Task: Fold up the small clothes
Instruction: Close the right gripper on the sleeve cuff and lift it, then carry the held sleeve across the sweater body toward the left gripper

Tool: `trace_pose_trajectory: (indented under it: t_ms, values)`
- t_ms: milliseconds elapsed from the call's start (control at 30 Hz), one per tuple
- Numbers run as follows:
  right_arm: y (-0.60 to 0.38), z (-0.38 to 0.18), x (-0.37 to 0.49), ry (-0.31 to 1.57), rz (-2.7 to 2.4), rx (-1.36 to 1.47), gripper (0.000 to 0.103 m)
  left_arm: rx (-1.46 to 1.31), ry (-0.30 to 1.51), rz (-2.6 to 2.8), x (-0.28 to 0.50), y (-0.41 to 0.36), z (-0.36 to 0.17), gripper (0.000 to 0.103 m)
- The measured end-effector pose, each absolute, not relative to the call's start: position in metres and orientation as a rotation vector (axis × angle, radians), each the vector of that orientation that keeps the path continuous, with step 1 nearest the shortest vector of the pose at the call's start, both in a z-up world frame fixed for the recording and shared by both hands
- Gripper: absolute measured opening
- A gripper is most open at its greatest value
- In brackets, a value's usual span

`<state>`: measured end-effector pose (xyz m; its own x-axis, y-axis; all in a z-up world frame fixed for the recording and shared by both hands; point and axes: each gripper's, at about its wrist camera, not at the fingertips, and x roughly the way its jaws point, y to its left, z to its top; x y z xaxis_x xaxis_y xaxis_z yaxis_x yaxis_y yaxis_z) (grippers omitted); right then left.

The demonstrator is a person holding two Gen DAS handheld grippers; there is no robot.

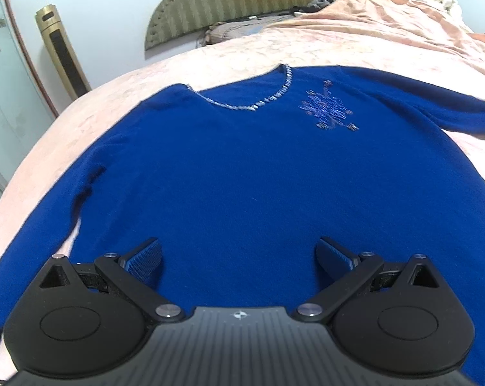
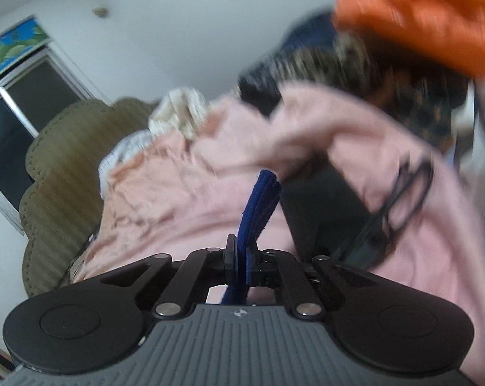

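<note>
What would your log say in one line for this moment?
left gripper: jaws open above blue sweater | right gripper: jaws shut on sweater edge | bed

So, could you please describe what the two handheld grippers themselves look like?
The left gripper and right gripper look alike: matte black linkage arms with silver pivot pins, rounded black housings, a ribbed grey body with a small star-like emblem. The left's finger pads are textured blue.

Bed (image 1: pixel 210 54) — pink cover; blue sweater (image 1: pixel 242 177) spread flat, crumpled pink blanket (image 1: pixel 387 22) behind
</note>
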<state>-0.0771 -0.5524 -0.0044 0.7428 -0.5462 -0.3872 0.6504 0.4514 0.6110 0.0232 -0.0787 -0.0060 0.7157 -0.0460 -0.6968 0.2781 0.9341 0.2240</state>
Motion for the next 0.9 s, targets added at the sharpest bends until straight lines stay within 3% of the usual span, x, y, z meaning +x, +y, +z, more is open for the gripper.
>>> trace_pose_trajectory:
  t_ms: [167, 633, 900]
  values:
    - [-0.535, 0.031, -0.095, 0.019, -0.845, 0.606, 0.009, 0.285, 0.750, -0.140, 0.040, -0.061, 0.000, 0.103]
    - [-0.385, 0.071, 0.013, 0.156, -0.432, 0.279, 0.009, 0.261, 0.771, -0.049, 0.072, -0.026, -0.004, 0.103]
    - [-0.304, 0.065, 0.078, 0.290, -0.244, 0.209, 0.009, 0.254, 0.779, -0.037, 0.085, -0.010, -0.006, 0.103]
